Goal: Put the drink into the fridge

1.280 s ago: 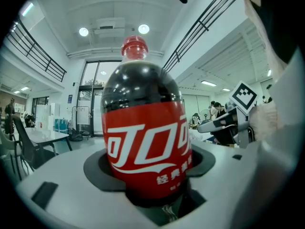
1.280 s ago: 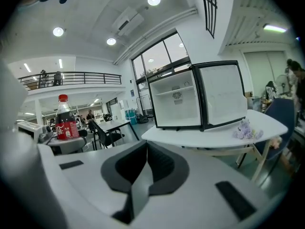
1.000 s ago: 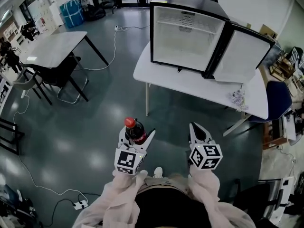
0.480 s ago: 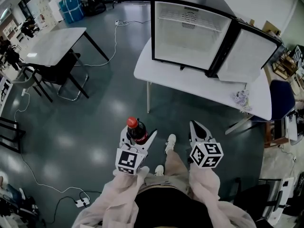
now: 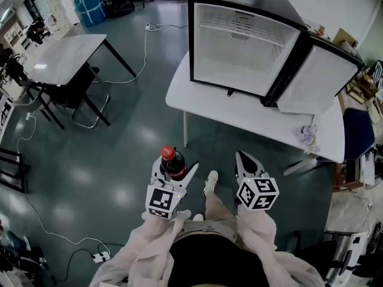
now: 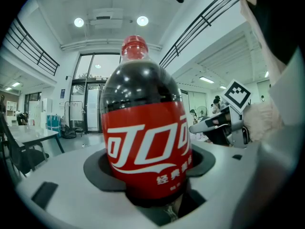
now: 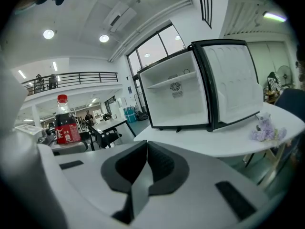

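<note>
A cola bottle [image 5: 173, 164] with a red cap and red label stands upright in my left gripper [image 5: 173, 171], whose jaws are shut on its body; up close the cola bottle [image 6: 145, 128] fills the left gripper view. My right gripper [image 5: 246, 165] hangs beside it, shut and empty, its pads [image 7: 143, 168] meeting. Ahead, the small black fridge [image 5: 239, 46] stands on a white table [image 5: 239, 109] with its door [image 5: 314, 73] swung wide to the right and its white inside bare. The right gripper view shows the fridge [image 7: 178, 92] and the cola bottle [image 7: 65, 120] at left.
A second table [image 5: 66, 55] with chairs stands at the left. Cables [image 5: 45, 217] trail over the dark floor. A crumpled bit of paper [image 5: 306, 136] lies on the fridge table's right end, next to a blue chair [image 5: 354, 130]. The person's shoe [image 5: 209, 181] shows between the grippers.
The person has walked forward: the fridge and its table have come nearer and a foot has stepped out between the grippers. Both grippers hold the same pose, the bottle still held.
</note>
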The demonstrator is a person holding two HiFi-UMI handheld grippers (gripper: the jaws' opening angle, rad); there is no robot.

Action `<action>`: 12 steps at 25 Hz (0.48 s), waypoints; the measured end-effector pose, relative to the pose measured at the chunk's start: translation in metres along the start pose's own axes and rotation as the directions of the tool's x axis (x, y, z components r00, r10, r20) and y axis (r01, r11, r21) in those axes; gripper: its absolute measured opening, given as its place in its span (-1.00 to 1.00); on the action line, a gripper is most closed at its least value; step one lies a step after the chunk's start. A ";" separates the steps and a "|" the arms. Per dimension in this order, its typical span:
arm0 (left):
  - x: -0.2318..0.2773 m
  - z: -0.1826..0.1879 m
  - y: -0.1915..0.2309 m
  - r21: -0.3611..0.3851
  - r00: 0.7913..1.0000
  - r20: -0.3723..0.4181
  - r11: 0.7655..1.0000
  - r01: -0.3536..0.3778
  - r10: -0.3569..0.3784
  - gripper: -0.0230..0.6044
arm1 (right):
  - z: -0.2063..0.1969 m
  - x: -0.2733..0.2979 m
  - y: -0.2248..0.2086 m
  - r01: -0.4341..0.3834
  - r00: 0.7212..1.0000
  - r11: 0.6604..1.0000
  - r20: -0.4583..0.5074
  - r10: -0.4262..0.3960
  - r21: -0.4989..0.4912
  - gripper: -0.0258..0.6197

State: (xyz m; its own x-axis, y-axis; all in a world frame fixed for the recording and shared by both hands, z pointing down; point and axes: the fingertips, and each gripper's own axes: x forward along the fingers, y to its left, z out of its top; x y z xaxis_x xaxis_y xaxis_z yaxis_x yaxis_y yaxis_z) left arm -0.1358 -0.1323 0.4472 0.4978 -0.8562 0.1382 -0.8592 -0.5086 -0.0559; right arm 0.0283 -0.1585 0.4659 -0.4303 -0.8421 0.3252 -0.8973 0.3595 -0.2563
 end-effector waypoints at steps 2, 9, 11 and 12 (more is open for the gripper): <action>0.019 0.002 0.008 -0.005 1.000 0.002 1.000 -0.004 0.004 0.12 | 0.008 0.016 -0.008 -0.007 1.000 1.000 -0.001 0.007 -0.005 -0.88; 0.085 0.023 0.033 0.013 1.000 0.019 1.000 -0.001 0.000 0.12 | 0.049 0.070 -0.040 -0.018 1.000 1.000 0.000 0.018 -0.021 -0.88; 0.104 0.027 0.040 0.014 1.000 0.019 1.000 0.000 0.000 0.12 | 0.058 0.085 -0.049 -0.019 1.000 1.000 -0.002 0.019 -0.021 -0.88; 0.113 0.029 0.044 0.013 1.000 0.019 1.000 -0.001 0.001 0.12 | 0.063 0.092 -0.053 -0.020 1.000 1.000 -0.002 0.020 -0.021 -0.88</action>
State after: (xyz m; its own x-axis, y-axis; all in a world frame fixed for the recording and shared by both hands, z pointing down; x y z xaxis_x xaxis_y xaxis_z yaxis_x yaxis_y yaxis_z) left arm -0.1142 -0.2539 0.4315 0.4993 -0.8581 0.1198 -0.8581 -0.5089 -0.0690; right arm 0.0425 -0.2806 0.4525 -0.4482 -0.8338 0.3223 -0.8904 0.3845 -0.2436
